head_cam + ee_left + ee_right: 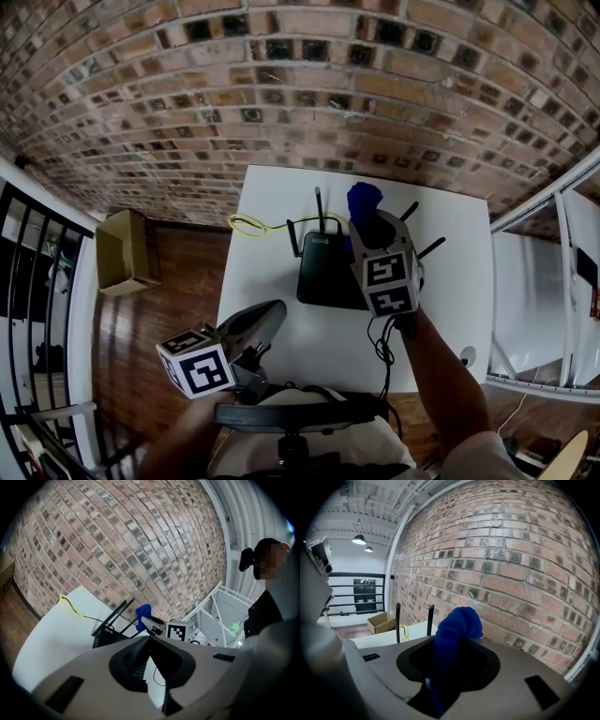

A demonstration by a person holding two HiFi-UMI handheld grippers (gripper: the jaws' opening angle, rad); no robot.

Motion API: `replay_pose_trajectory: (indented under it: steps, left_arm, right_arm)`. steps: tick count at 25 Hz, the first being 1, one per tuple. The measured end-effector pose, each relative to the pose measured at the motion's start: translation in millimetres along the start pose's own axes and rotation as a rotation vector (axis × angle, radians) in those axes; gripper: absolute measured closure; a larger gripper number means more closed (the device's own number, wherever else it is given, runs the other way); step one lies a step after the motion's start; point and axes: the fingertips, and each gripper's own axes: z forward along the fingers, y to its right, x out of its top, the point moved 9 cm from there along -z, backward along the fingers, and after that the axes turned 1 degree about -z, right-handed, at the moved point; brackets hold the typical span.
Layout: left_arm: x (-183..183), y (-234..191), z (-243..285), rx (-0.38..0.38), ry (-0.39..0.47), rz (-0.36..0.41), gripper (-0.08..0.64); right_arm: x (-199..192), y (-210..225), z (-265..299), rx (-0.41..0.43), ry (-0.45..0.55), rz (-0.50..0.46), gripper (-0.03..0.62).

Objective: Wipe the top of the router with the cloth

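Between the right gripper's (448, 670) clamped jaws sticks the blue cloth (457, 626), just above the router (325, 269); behind, the left gripper (269, 322) is closed and empty.

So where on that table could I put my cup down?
Bare table along the left, between the yellow cable and left gripper; also the right side past the router. The middle is crowded: router, antennas, right gripper holding the cloth.
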Motion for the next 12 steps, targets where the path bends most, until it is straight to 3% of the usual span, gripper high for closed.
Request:
replay_pose_trajectory:
  steps: [12]
  left_arm:
    - [0, -4, 0, 0.032, 0.010, -0.004, 0.535]
  right_arm:
    - [-28, -3, 20, 0.029, -0.059, 0.001, 0.442]
